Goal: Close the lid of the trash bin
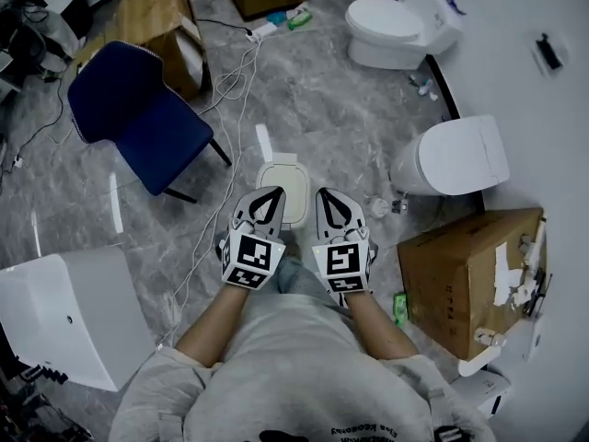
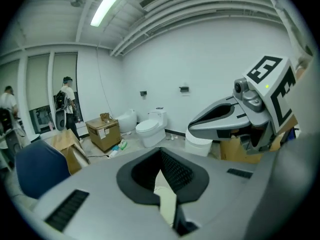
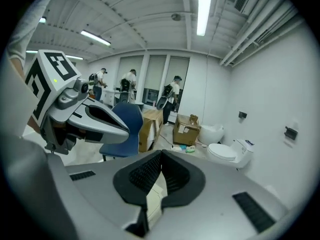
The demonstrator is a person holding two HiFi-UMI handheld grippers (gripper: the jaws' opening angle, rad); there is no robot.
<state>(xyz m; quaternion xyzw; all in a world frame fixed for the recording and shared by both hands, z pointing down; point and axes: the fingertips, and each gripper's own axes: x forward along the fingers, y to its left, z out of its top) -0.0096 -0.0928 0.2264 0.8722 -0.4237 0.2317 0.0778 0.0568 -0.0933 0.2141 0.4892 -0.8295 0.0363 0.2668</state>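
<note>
The trash bin [image 1: 284, 184] is a small cream box on the grey floor, seen from above, and its lid lies flat on top. Both grippers hang high above it, side by side and apart from it. My left gripper [image 1: 274, 191] is shut with nothing in it, and so is my right gripper [image 1: 322, 192]. In the left gripper view the left gripper [image 2: 161, 150] has its jaws together, with a strip of the cream bin [image 2: 168, 202] showing below them. The right gripper view shows the right gripper [image 3: 161, 154] the same way, above the bin [image 3: 154, 197].
A blue chair [image 1: 138, 118] stands at the left with white cables [image 1: 225, 109] beside it. Two toilets [image 1: 396, 30] [image 1: 456, 159] line the right wall, above a cardboard box [image 1: 469, 274]. A white casing [image 1: 69, 311] lies lower left. People stand far back [image 3: 131, 84].
</note>
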